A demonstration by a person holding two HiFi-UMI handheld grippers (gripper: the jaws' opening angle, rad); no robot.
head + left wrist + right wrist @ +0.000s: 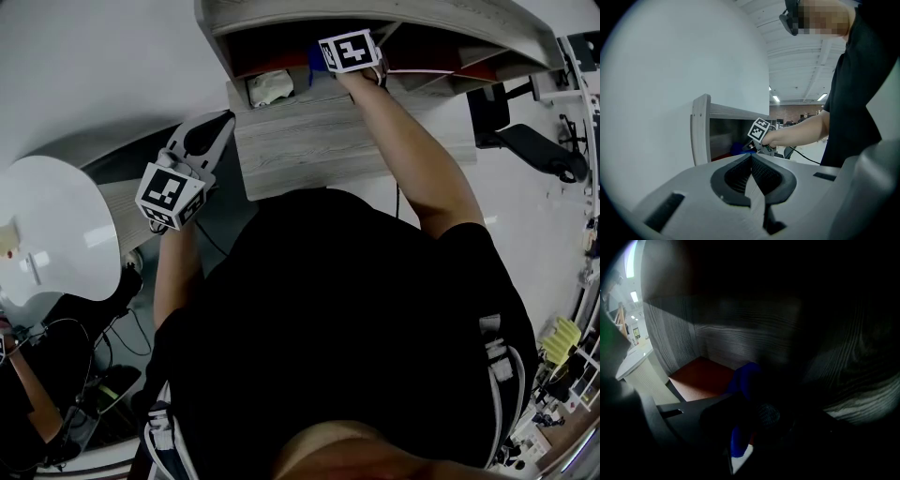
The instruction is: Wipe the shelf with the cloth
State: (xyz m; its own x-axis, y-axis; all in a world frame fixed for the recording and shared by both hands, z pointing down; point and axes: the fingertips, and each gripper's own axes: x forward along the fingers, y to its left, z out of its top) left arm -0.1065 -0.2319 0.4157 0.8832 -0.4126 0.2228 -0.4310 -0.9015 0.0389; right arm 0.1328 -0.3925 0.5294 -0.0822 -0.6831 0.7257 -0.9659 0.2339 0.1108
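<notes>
**Grey wood-grain shelf (309,141) against a white wall, cloth inside it**

In the right gripper view the blue cloth (746,377) lies bunched in the open compartment, at about 6 o'clock from the grey back panel. It rests on the reddish-brown compartment floor (701,378), which spreads away toward 9 o'clock. That view is very dark. As far as it can be read, the right gripper (750,427) has its jaws closed on a fold of the cloth, with a blue strip running down between them toward 6 o'clock.

In the head view the right gripper sits at 12 o'clock. Its marker cube (349,52) is at the mouth of the compartment, and a sliver of blue shows just beside it at 9 o'clock. The jaw tips are hidden under the shelf's upper board. A crumpled white thing (270,89) lies in the same opening, near the cube at about 8 o'clock. The forearm (403,150) stretches over the shelf's lower board.

The left gripper (208,129) hangs outside the shelf at 10 o'clock in the head view, just off the board's left end. In its own view its jaws meet at the tips with nothing between them. Beyond them the far hand and cube are at the shelf opening.

A round white table (47,234) lies at 9 o'clock in the head view, and the person's black shirt (356,328) fills the lower middle.
</notes>
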